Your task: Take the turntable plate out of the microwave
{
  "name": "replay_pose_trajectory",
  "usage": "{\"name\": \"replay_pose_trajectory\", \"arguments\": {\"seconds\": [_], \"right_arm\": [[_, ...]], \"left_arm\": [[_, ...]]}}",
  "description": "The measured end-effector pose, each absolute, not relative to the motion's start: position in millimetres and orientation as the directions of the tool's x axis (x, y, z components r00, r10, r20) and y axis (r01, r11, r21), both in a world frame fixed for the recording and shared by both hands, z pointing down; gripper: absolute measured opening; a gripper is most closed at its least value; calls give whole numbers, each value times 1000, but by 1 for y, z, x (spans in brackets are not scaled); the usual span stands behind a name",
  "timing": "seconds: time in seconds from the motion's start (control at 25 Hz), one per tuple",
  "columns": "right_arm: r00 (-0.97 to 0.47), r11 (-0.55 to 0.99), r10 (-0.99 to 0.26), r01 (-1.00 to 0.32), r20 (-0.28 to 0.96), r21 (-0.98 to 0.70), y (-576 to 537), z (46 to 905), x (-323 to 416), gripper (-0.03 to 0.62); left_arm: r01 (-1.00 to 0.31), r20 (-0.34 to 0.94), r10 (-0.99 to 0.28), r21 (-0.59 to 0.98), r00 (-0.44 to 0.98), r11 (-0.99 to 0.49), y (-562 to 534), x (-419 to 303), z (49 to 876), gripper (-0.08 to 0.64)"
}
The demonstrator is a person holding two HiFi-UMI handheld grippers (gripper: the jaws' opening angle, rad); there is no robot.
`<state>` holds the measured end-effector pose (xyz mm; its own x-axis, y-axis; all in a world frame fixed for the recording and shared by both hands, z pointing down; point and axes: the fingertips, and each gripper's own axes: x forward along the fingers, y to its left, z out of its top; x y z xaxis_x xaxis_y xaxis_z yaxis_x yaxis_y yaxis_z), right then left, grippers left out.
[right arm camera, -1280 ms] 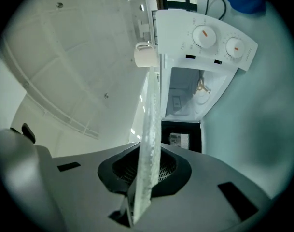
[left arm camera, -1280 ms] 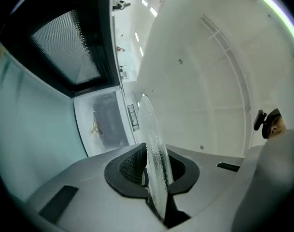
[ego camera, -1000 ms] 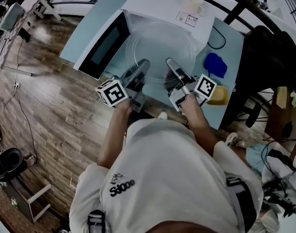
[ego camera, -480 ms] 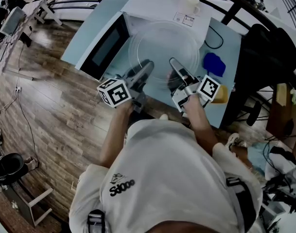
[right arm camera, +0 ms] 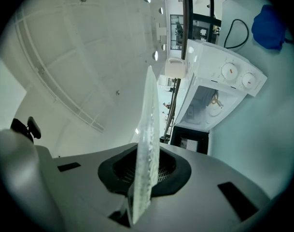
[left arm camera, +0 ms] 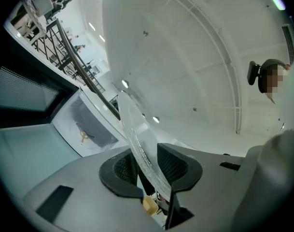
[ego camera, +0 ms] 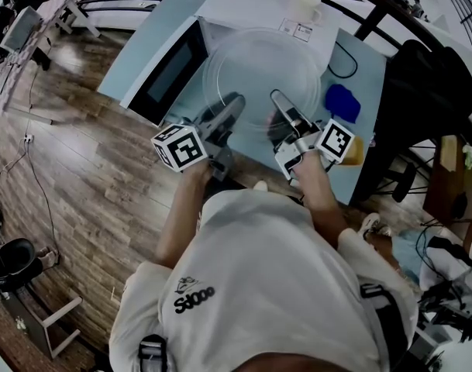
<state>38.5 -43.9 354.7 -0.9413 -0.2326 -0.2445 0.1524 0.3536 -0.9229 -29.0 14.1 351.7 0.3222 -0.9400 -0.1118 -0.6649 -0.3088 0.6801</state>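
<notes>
The clear glass turntable plate (ego camera: 259, 68) hangs in front of the open microwave (ego camera: 255, 2), outside its cavity and held by its near rim. My left gripper (ego camera: 234, 103) is shut on the rim's left part. My right gripper (ego camera: 278, 99) is shut on the right part. In the left gripper view the plate's edge (left arm camera: 137, 139) runs between the dark pads (left arm camera: 173, 164) of that gripper (left arm camera: 149, 167). In the right gripper view the ribbed rim (right arm camera: 149, 144) stands upright in the right gripper (right arm camera: 144, 170). The empty cavity (right arm camera: 212, 103) shows beyond it.
The microwave door (ego camera: 167, 72) swings open to the left. A white cup (ego camera: 305, 5) stands on top of the microwave. A blue cloth (ego camera: 342, 103), a yellow sponge (ego camera: 352, 152) and a black cable (ego camera: 346, 56) lie on the pale table to the right. Wooden floor lies on the left.
Both grippers have risen a little with the plate, and the plate now looks larger and higher in front of the microwave opening.
</notes>
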Motion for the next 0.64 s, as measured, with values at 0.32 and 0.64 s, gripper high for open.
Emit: {"name": "replay_pose_trajectory", "arguments": {"seconds": [0.32, 0.64], "right_arm": [[-947, 352, -217, 150, -237, -924, -41, 356, 36, 21], [-951, 337, -215, 142, -223, -931, -42, 364, 35, 21]], "left_arm": [[-664, -97, -945, 690, 312, -290, 12, -29, 352, 97], [-658, -77, -949, 703, 306, -269, 13, -29, 360, 97]]}}
